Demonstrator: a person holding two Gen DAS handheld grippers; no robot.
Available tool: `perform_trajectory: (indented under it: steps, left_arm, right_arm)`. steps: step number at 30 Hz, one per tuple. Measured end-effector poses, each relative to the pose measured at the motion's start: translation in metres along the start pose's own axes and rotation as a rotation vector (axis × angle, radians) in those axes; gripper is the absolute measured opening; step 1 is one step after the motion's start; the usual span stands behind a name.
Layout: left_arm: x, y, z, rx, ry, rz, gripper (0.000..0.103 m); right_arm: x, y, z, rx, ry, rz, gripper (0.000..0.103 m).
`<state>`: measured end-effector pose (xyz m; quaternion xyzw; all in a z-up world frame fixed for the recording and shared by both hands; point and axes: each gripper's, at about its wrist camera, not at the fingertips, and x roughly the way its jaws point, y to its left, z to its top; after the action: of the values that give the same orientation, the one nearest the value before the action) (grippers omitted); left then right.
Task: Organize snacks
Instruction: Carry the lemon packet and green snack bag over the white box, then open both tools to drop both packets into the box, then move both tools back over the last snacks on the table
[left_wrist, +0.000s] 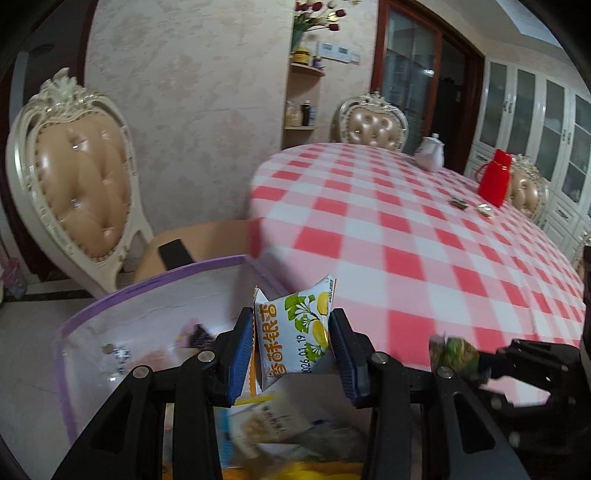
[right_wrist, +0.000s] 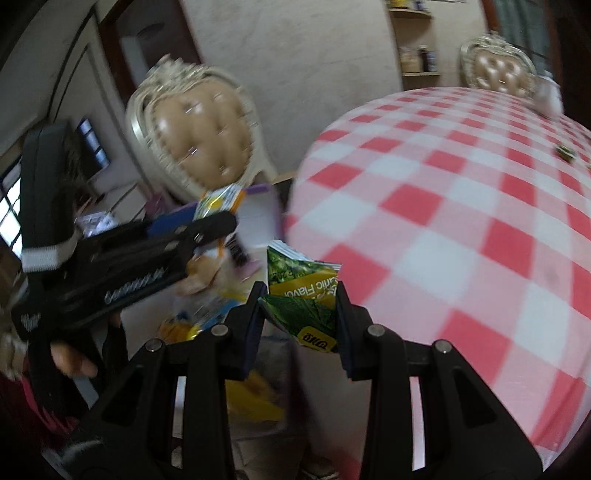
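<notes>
Snack packet (left_wrist: 295, 332), white with a lemon picture, is pinched in the left tongs (left_wrist: 291, 354) above a purple-rimmed box (left_wrist: 155, 295) beside the checked table (left_wrist: 424, 240). Right tongs (right_wrist: 299, 325) grip a green packet (right_wrist: 303, 291) near the table edge.

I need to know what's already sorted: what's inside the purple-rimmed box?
In the purple-rimmed box, several blurred snack packets lie on the bottom. The left gripper and its white ginkgo packet cover the middle, so a count isn't possible.
</notes>
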<state>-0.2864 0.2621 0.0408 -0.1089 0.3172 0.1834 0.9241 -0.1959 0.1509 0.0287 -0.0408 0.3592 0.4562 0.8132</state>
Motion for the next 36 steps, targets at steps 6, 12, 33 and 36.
perform_trajectory:
  steps: [6,12,33,36]
  left_arm:
    - [-0.001,0.031,-0.008,-0.022,0.016,0.073,0.043]
    - [0.001,0.053,-0.014,-0.047,0.038,0.168,0.049]
    - [0.037,-0.113,0.031,0.202,0.054,0.049,0.083]
    - [0.060,-0.165,0.053,0.240,0.097,-0.079,0.083]
  right_arm:
    - [0.019,0.033,-0.008,-0.091,0.052,0.067,0.039]
    - [0.028,0.057,-0.014,-0.147,0.071,0.151,0.041]
    - [-0.085,-0.133,-0.004,0.261,-0.179,-0.089,0.079]
    - [-0.102,-0.169,-0.003,0.294,-0.162,-0.172,0.081]
